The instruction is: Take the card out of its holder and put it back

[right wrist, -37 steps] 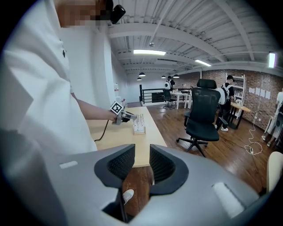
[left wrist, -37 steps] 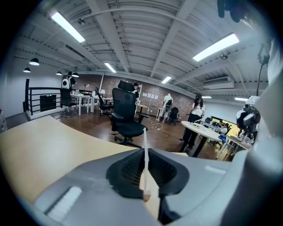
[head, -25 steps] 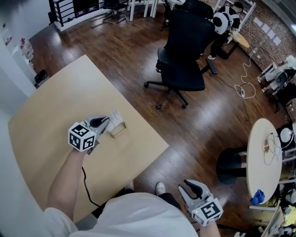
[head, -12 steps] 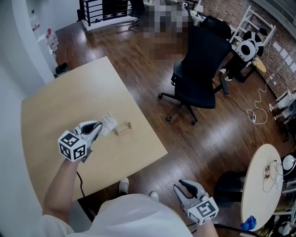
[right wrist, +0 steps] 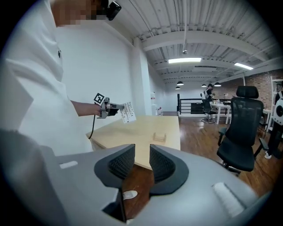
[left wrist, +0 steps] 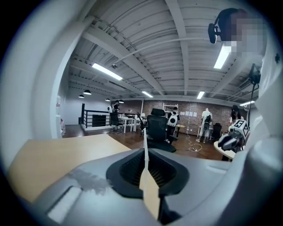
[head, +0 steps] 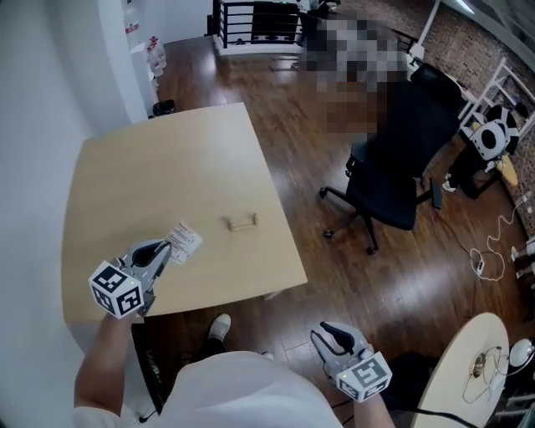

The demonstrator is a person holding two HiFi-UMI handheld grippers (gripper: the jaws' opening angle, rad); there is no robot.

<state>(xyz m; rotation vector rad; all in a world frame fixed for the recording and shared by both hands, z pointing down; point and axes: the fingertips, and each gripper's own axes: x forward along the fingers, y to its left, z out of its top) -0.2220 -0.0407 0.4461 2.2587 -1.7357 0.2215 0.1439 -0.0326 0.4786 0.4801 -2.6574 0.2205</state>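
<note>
My left gripper [head: 164,255] is shut on a white printed card [head: 183,242], held above the near part of the wooden table [head: 150,175]. In the left gripper view the card [left wrist: 145,154] shows edge-on between the closed pads. The small wooden card holder [head: 242,221] stands empty near the table's right edge, well to the right of the card. In the right gripper view the holder [right wrist: 159,137], the card [right wrist: 127,112] and the left gripper [right wrist: 114,109] are all visible. My right gripper [head: 334,337] hangs open beside my body, over the floor, with nothing between its fingers [right wrist: 161,164].
A black office chair [head: 401,171] stands on the dark wood floor right of the table. A round white table [head: 468,376] is at the lower right. A railing [head: 251,21] and white wall lie at the far end.
My left gripper has pulled the card out of the holder and carried it back toward me and to the left. The holder stays on the table. The head view has swung right.
</note>
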